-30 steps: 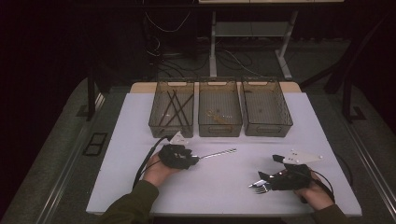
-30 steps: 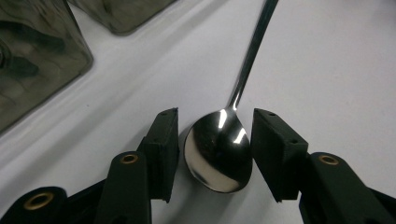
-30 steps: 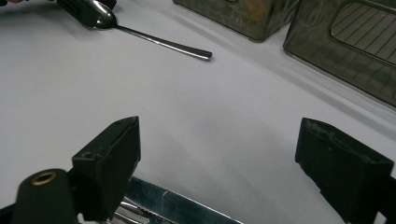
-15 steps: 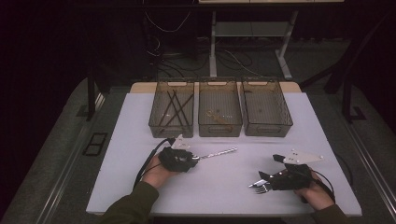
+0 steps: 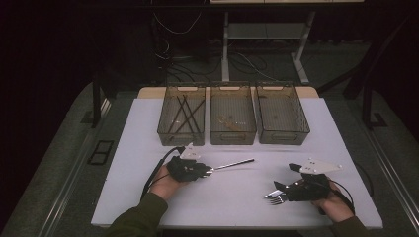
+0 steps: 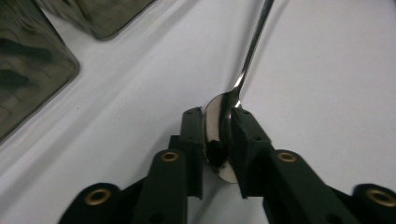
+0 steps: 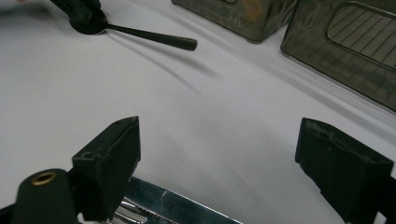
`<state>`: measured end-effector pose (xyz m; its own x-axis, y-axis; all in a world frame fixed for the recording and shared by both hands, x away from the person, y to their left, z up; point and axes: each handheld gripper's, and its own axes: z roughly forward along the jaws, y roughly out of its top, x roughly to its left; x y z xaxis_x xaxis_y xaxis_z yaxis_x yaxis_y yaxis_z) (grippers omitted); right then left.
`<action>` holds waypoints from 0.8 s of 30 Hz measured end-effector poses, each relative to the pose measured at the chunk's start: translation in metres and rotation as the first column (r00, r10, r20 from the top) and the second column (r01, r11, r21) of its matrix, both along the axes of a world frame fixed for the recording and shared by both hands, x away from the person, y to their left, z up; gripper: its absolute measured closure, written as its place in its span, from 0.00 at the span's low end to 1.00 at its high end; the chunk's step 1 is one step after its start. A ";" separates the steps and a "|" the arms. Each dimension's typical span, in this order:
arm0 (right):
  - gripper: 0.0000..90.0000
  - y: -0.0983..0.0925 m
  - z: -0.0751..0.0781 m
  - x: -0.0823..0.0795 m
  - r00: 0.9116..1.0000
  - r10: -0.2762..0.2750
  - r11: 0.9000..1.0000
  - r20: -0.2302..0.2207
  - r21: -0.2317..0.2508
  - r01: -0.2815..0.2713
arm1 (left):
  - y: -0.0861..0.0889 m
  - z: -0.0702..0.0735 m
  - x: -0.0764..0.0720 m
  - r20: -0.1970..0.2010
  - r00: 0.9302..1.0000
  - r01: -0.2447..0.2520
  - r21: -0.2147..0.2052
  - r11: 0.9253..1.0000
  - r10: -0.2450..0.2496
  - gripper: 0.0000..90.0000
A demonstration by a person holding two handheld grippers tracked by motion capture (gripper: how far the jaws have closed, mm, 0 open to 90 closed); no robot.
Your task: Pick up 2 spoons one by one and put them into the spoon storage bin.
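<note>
Pinching spoon (image 6: 219, 135), left claw (image 6: 218, 140)

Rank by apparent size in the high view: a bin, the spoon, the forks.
1. Any bin, e.g. the left bin; all three look alike in size.
2. Spoon, its bowl pinched in the left gripper.
3. Forks, partly hidden under the right gripper.

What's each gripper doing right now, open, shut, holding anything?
Left gripper: shut on the bowl of the shiny metal spoon.
Right gripper: open, jaws wide apart, holding nothing; silver metal cutlery lies below them.
</note>
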<state>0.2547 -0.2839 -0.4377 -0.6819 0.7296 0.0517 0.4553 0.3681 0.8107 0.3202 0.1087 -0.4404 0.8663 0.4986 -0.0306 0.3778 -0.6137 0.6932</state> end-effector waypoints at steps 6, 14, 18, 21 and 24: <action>0.16 0.000 0.000 0.000 1.000 0.001 1.000 0.001 -0.001 -0.001 | 0.001 0.003 -0.003 0.004 1.000 0.027 -0.002 1.000 -0.027 0.90; 0.16 0.000 0.001 0.000 1.000 -0.001 1.000 0.002 0.001 0.001 | -0.002 0.005 -0.007 -0.016 0.998 0.060 0.010 0.998 -0.059 0.96; 0.16 0.000 0.001 0.000 1.000 -0.001 1.000 0.002 0.001 0.001 | -0.002 0.005 -0.007 -0.024 0.998 0.052 0.007 0.999 -0.052 0.97; 0.16 -0.001 0.001 -0.001 1.000 0.000 1.000 0.002 0.004 0.000 | -0.001 0.005 -0.006 -0.029 0.998 0.050 0.001 0.999 -0.050 0.97; 0.16 0.000 0.001 -0.001 1.000 0.000 1.000 0.001 0.005 0.000 | -0.001 0.005 -0.006 -0.028 0.998 0.049 -0.001 0.999 -0.049 0.97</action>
